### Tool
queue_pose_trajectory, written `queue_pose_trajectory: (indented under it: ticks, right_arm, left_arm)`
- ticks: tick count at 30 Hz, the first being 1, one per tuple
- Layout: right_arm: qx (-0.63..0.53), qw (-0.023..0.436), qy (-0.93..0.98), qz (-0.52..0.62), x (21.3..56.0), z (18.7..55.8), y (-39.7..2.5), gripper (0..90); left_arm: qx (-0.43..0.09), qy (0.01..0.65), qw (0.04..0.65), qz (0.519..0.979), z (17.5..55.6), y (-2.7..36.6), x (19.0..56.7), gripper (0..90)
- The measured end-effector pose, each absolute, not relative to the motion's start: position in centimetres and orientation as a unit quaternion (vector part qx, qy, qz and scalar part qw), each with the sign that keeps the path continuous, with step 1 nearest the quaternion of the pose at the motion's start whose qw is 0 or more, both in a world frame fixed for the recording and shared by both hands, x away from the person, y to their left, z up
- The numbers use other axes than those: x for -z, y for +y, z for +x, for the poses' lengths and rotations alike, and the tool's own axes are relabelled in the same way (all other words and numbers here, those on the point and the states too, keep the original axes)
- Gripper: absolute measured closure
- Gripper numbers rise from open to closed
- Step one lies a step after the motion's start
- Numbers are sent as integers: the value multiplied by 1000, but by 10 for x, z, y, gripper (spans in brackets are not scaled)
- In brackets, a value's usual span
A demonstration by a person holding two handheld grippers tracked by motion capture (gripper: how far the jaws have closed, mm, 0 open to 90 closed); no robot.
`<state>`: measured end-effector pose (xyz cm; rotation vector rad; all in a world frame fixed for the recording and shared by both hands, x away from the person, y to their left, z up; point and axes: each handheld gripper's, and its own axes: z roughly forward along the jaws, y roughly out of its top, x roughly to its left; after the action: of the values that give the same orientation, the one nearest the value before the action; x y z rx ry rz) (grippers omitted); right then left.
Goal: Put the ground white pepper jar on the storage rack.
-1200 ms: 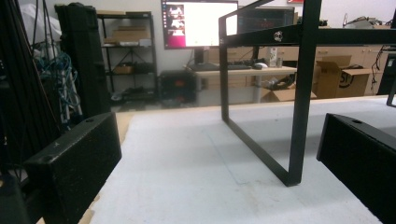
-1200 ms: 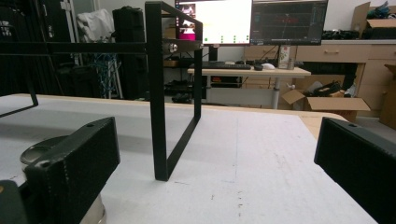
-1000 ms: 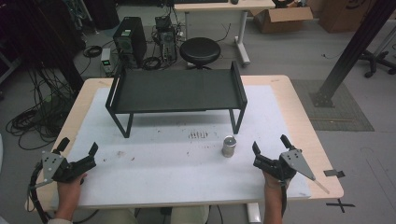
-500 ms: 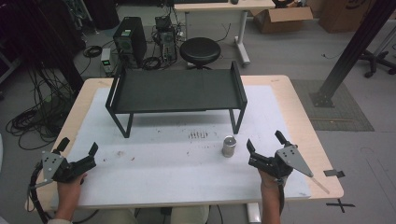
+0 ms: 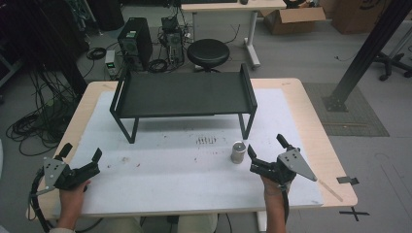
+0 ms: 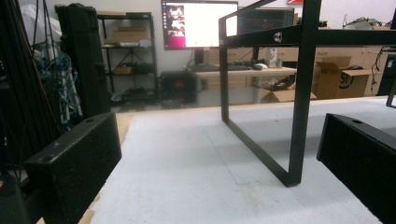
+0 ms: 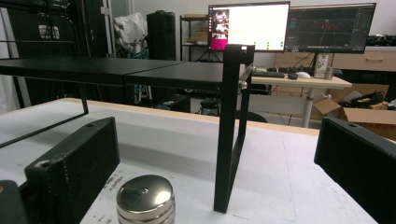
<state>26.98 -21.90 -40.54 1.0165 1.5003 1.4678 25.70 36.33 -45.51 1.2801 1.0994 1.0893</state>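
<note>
A: High view first, from the left: the left gripper [image 5: 81, 156] sits low over the near left corner of the desk [image 5: 160, 179], held in the left hand [image 5: 73, 191], its fingers [image 5: 96, 155] spread wide with nothing between them. Ahead of those fingers is bare white desk, then the leg of the black shelf rack [image 5: 184, 94].

B: So that one is idle, I'd judge. What is the work in hand, then?

A: A reach, by the look of it. The small metal canister [image 5: 237, 152] stands upright on the desk, in front of the rack's right leg. The right gripper [image 5: 266, 147] hovers just beside it, the canister just off the left fingertip and not yet between the fingers.

B: And those fingers?

A: Wide apart, closed on nothing. In the right gripper view the canister [image 7: 145, 199] sits low, close against the inside of the left finger [image 7: 74, 161], with the right finger [image 7: 357, 158] well away.

B: So the next move?

A: I'd say shift the gripper leftward to centre the canister between the fingers, ease forward, then close. The rack leg [image 7: 231, 126] stands just behind it, so pushing too far risks a knock.

B: The right hand's pose?

A: Forearm straight up from the near edge, gripper roughly level, pointing toward the rack.
</note>
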Motion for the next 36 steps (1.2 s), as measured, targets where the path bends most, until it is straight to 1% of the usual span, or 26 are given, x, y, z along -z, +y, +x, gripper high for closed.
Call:
queue_pose_trajectory:
  ticks: [14,36]
  right_arm:
    - [-574,379,608,396,408,273,-204,0]
    - [-552,339,649,398,419,286,-181,0]
  left_arm:
    - [-458,462,538,537,257,363,455,2]
    - [-459,460,541,534,256,364,455,2]
